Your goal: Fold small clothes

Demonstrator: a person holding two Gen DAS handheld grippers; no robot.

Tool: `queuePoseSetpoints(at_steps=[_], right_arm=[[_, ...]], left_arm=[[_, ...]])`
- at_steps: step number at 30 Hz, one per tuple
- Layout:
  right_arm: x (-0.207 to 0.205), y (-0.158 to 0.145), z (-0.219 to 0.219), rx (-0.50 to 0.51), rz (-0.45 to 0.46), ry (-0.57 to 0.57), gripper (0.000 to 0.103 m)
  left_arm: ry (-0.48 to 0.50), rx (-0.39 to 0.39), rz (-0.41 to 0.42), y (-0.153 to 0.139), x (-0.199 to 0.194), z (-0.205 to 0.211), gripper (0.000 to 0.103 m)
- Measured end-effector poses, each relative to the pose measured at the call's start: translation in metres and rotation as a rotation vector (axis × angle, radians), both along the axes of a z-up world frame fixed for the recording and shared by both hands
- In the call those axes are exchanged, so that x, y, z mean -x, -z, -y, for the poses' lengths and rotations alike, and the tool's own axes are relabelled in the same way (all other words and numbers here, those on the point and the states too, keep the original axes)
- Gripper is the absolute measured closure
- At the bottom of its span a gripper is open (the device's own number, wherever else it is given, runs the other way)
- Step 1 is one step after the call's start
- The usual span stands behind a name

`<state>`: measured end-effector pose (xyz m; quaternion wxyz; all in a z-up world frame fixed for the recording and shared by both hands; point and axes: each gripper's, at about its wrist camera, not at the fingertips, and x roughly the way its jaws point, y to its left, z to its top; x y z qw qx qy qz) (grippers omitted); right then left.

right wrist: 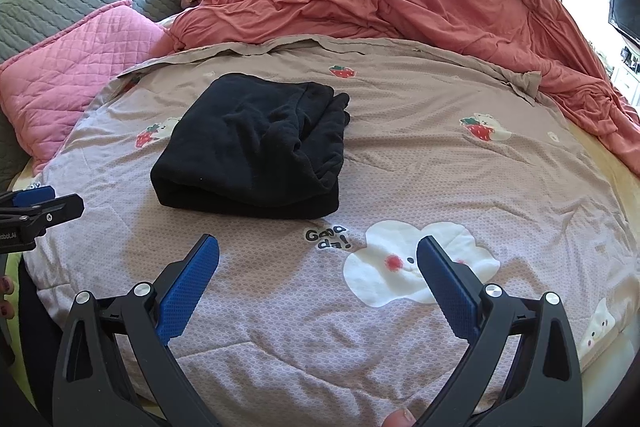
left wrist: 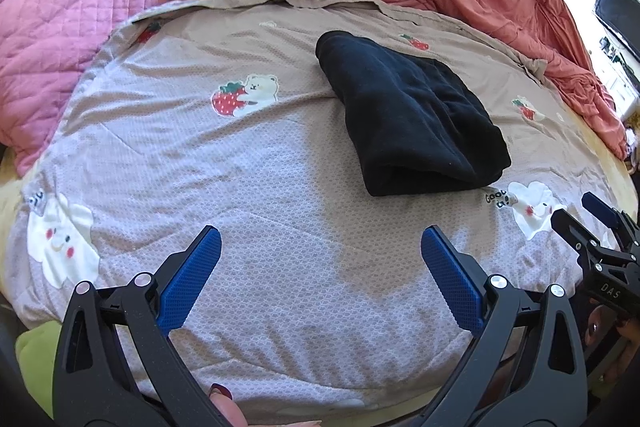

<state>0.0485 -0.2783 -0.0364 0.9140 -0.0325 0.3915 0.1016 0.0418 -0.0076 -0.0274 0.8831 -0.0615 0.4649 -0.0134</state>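
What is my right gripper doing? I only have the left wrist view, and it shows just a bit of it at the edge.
Observer: The right gripper is wide open and empty, short of the garment and not touching it.
Operator: Is the garment's right side tidy?
Observer: No. In the right wrist view its layered edges look bunched and uneven there.
Operator: How does my left gripper sit from that side?
Observer: The left gripper shows at the left edge, level with the garment's near-left corner and apart from it.
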Motion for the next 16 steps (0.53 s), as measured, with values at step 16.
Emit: queuePoseSetpoints(at_steps=[16], right_arm=[[0.039, -0.015, 0.301, 0.017, 0.099, 0.837, 0.004]], left_arm=[[-0.493, -0.001, -0.073, 0.021, -0.025, -0.2, 0.009]])
